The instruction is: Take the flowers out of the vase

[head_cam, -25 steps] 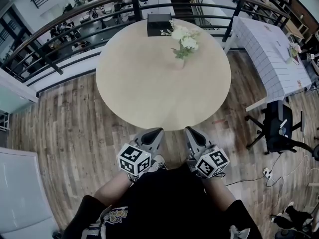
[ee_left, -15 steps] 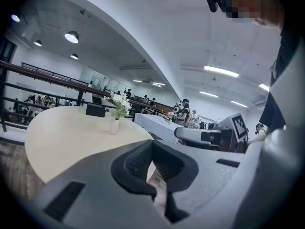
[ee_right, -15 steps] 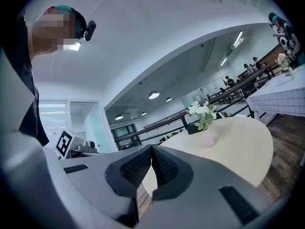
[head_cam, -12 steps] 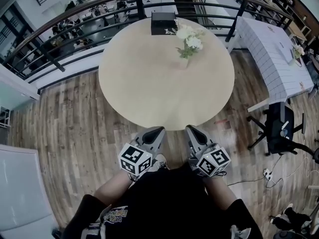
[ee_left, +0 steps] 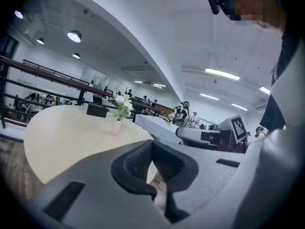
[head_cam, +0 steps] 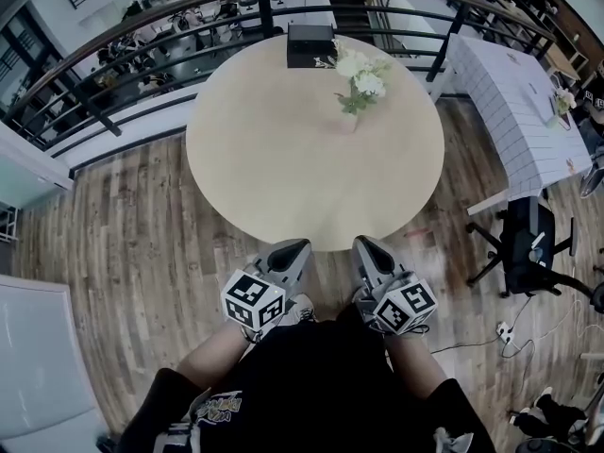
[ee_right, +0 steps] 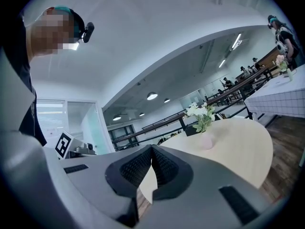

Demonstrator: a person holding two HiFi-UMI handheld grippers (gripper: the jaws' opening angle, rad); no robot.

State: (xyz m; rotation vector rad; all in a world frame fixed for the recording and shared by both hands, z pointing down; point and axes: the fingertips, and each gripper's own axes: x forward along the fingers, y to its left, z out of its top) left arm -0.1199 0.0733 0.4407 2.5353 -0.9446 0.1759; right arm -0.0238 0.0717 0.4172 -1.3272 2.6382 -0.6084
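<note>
Both your grippers sit low by your body, side by side, tips at the near rim of the round table [head_cam: 283,173] in the head view. L gripper [head_cam: 298,245]: jaws clenched tip to tip, nothing btwn the pads. R gripper [head_cam: 363,242]: same, closed on nothing. Both point twd the tabletop.

The flowers [head_cam: 360,68], white w/ green leaves, stand upright in the small pale pink vase [head_cam: 350,119] on the far side of the table, right of centre. They're well apart from both grippers, w/ the bare tabletop lying between. In the head view the vase is almost straight ahead of the R gripper and ahead-right of the L one. In the left gripper view the flowers show beyond the jaws, up and left of the tips. In the right gripper view they show up and right of the tips.

A black box [head_cam: 310,43] sits at the table's far rim, near the flowers, to their left. The railing [head_cam: 142,64] curves behind the table. To your right are a white tiled table [head_cam: 514,102] and an office chair [head_cam: 525,243] on the wood floor [head_cam: 123,234].
</note>
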